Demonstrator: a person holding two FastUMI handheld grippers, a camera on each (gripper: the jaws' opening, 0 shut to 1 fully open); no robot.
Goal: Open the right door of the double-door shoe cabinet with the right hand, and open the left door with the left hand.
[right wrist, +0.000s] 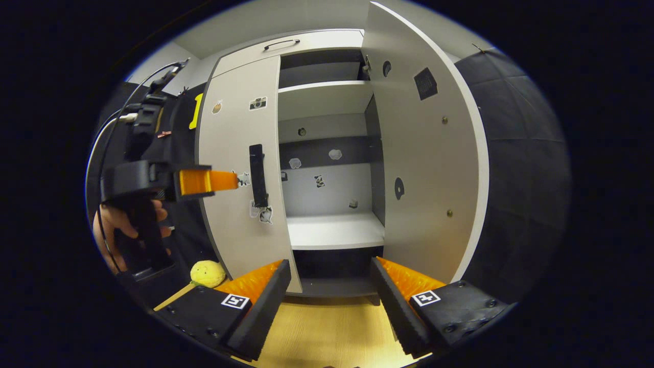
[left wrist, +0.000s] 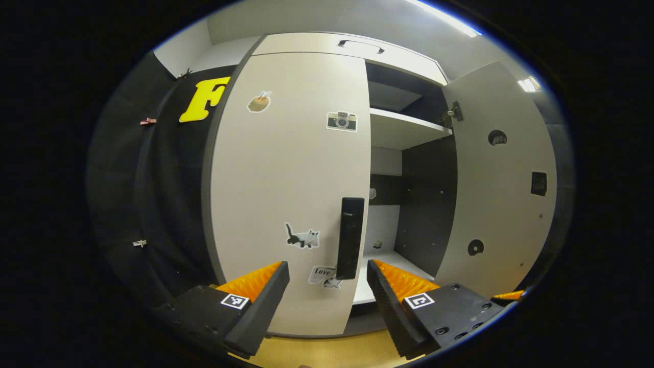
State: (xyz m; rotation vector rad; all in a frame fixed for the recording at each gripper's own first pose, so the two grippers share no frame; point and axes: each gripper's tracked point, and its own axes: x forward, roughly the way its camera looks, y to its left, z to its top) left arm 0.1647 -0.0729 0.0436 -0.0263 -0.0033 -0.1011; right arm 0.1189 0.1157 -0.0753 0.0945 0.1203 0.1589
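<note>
The white shoe cabinet's right door (left wrist: 498, 179) (right wrist: 426, 153) stands swung wide open, baring the shelves (right wrist: 334, 230). Its left door (left wrist: 291, 174) (right wrist: 240, 168) is shut, with stickers on it and a black upright handle (left wrist: 350, 237) (right wrist: 257, 175) at its inner edge. My left gripper (left wrist: 328, 271) is open, a short way in front of the handle, which sits between and just beyond its fingertips without touching them. In the right gripper view that left gripper (right wrist: 225, 180) shows at the left, held by a hand (right wrist: 110, 225). My right gripper (right wrist: 331, 268) is open and holds nothing, backed off from the open cabinet.
A yellow round soft thing (right wrist: 207, 273) lies on the wooden floor (right wrist: 327, 332) by the cabinet's left foot. Cables (right wrist: 117, 117) run off the left gripper. Black booth cloth (right wrist: 516, 179) hangs on both sides of the cabinet. A drawer handle (left wrist: 360, 46) sits at the cabinet's top.
</note>
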